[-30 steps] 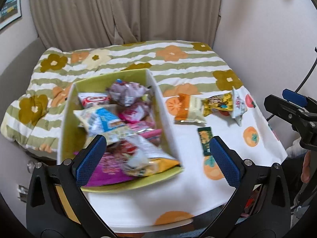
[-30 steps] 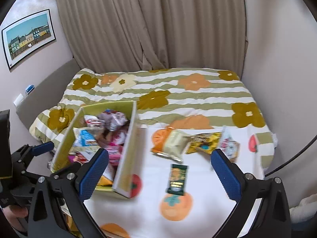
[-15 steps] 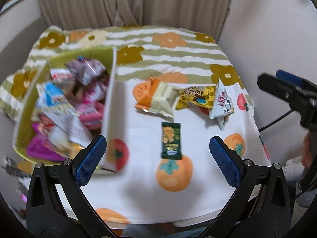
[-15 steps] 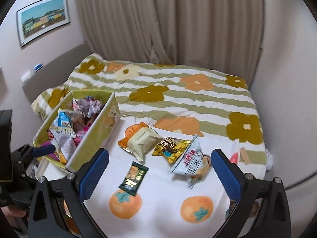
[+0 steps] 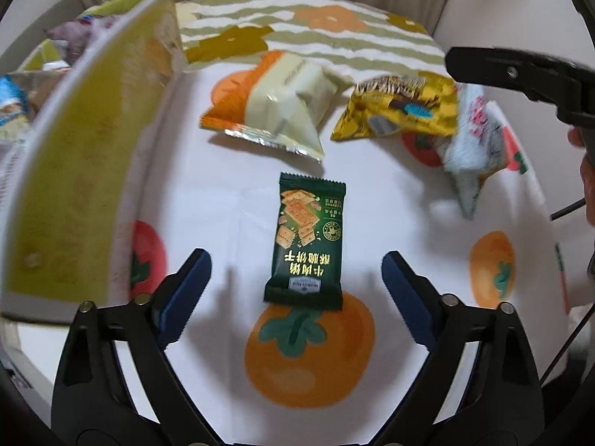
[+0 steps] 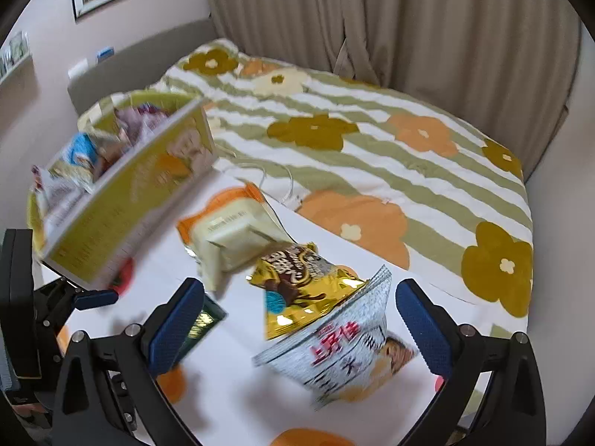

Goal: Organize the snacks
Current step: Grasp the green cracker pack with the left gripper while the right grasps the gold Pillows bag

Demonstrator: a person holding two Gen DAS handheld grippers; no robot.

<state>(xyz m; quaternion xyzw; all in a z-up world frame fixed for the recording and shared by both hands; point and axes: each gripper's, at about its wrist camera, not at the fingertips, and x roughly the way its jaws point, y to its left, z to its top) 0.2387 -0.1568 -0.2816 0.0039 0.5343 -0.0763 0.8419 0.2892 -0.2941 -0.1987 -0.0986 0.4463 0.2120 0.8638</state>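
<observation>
A dark green cracker packet (image 5: 306, 239) lies flat on the white fruit-print cloth (image 5: 223, 193). My left gripper (image 5: 295, 278) is open and empty, low over it, with the packet's near end between the fingers. Beyond lie a cream-and-orange packet (image 5: 282, 107), a yellow packet (image 5: 399, 109) and a white packet with red writing (image 5: 474, 137). My right gripper (image 6: 299, 310) is open and empty, with the white packet (image 6: 342, 353) and the yellow packet (image 6: 297, 290) between its fingers. The green packet (image 6: 202, 325) shows partly behind its left finger.
A yellow-green box (image 5: 85, 156) full of snack packets stands at the left, also in the right wrist view (image 6: 130, 186). A green-striped floral quilt (image 6: 372, 137) covers the bed behind. Curtains (image 6: 372, 18) and walls close the back. The other gripper shows at the right edge (image 5: 520, 78).
Both grippers have moved down and forward towards the cloth. The left one has come over the green packet; the right one has swung right over the white and yellow packets.
</observation>
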